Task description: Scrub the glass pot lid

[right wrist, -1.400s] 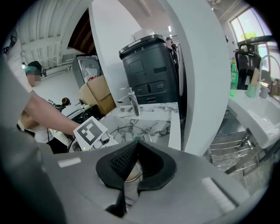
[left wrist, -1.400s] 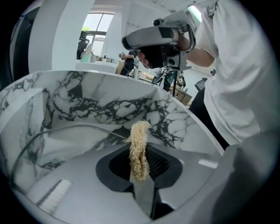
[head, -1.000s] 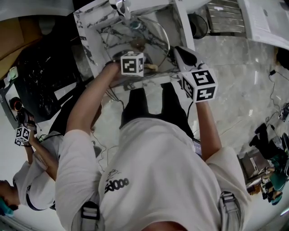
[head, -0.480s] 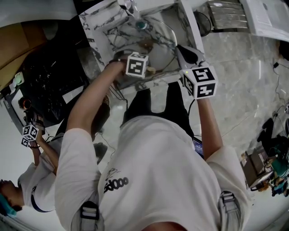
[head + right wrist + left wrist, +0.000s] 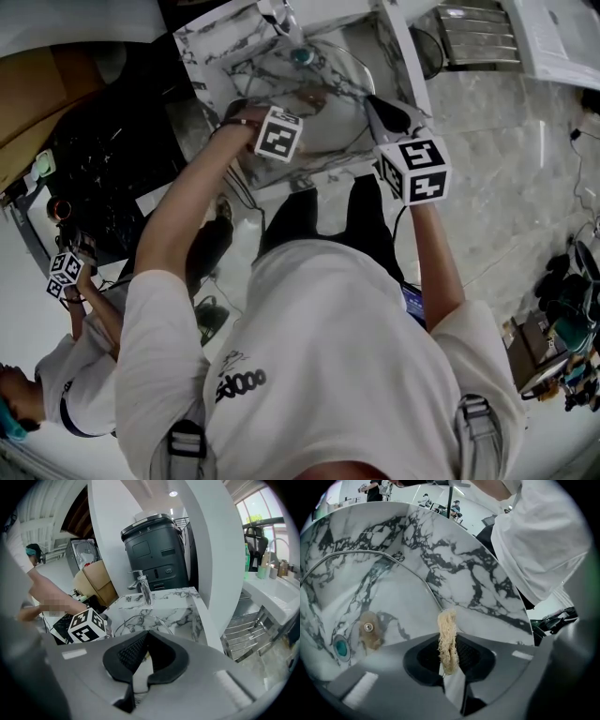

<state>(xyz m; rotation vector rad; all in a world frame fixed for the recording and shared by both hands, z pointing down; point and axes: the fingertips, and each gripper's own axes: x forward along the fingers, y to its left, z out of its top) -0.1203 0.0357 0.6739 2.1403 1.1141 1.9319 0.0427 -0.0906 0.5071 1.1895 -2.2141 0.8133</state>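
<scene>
The left gripper (image 5: 449,657) has its jaws pinching a tan fibrous scrub pad (image 5: 447,630), whose tip lies against the glass pot lid (image 5: 370,597). The lid stands tilted inside the marble sink (image 5: 483,583) at the upper centre of the head view. The right gripper (image 5: 144,641) has its jaws pressed together on the lid's metal rim, below the faucet (image 5: 145,588).

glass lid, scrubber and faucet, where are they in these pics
glass lid (image 5: 370,597): left gripper view, on the glass pane
scrubber (image 5: 448,639): left gripper view, fibres between the jaws
faucet (image 5: 146,591): right gripper view, on its upright body
</scene>
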